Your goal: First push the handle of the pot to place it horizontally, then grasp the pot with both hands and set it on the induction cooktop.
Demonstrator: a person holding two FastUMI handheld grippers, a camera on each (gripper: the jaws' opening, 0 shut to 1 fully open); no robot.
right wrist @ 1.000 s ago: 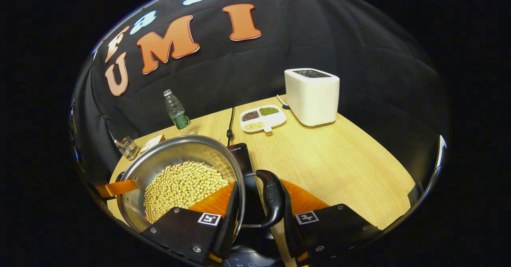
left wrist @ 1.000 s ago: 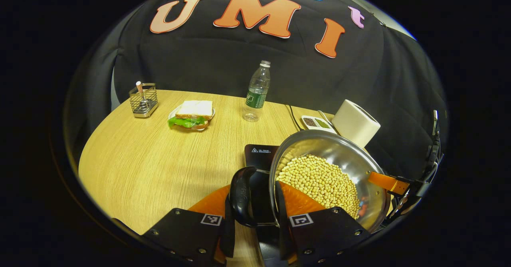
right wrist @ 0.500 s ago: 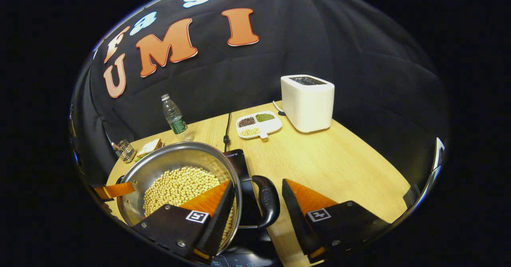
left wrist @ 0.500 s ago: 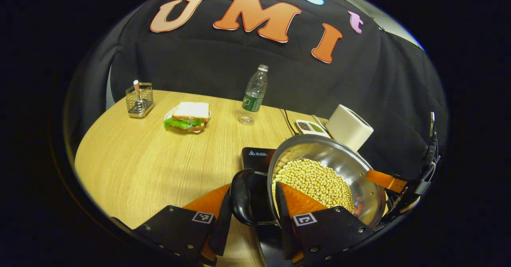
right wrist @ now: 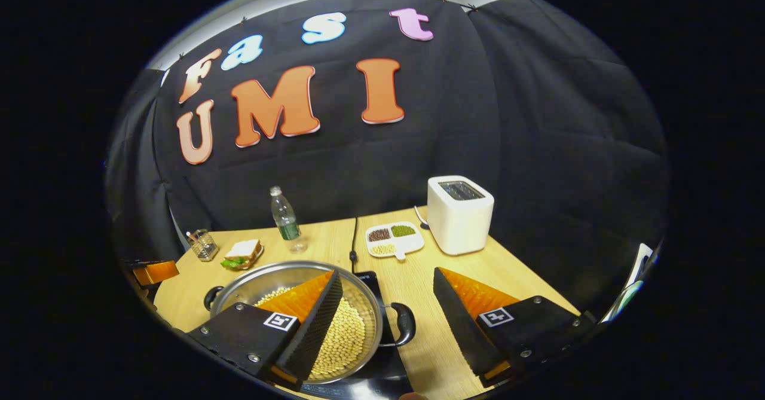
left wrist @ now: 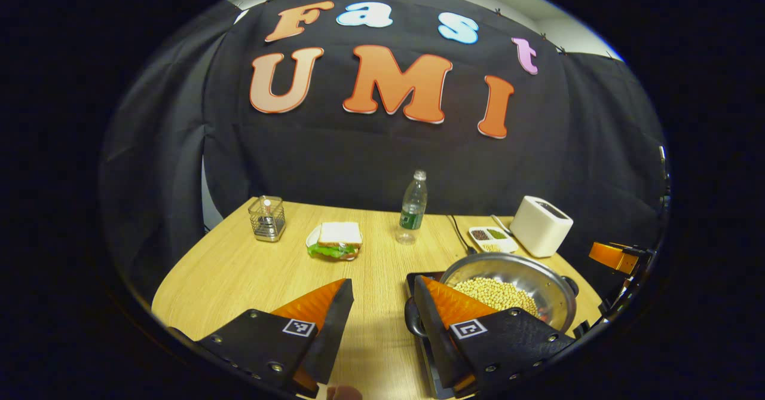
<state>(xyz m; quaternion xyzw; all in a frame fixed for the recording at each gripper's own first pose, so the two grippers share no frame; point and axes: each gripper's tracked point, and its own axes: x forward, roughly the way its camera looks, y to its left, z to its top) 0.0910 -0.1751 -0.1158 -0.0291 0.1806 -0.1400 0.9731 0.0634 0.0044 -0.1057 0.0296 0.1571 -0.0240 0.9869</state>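
Pot on cooktop, both grippers spread and holding nothing

Left gripper [left wrist: 382,304] stands with its fingers wide apart and nothing between them. Just ahead of its right finger sits the steel pot [left wrist: 538,271], filled with pale soybeans [left wrist: 496,292] and resting on the black induction cooktop [left wrist: 416,280]. One black side handle [left wrist: 411,322] of the pot lies right beside that finger, clear of the gap. Farther ahead on the table [left wrist: 239,280] stand, from left to right, a wire holder [left wrist: 266,218], a sandwich [left wrist: 336,240] on a plate, a water bottle [left wrist: 412,208], a divided dish [left wrist: 492,237] and a white toaster [left wrist: 541,225].

Right gripper [right wrist: 385,310] is likewise open wide, empty. Its left finger hangs over the beans, and the pot's near handle [right wrist: 405,323] lies in the gap between the fingers, touching neither. Seen from the left gripper view, the right gripper shows far off to the right, beyond the pot.
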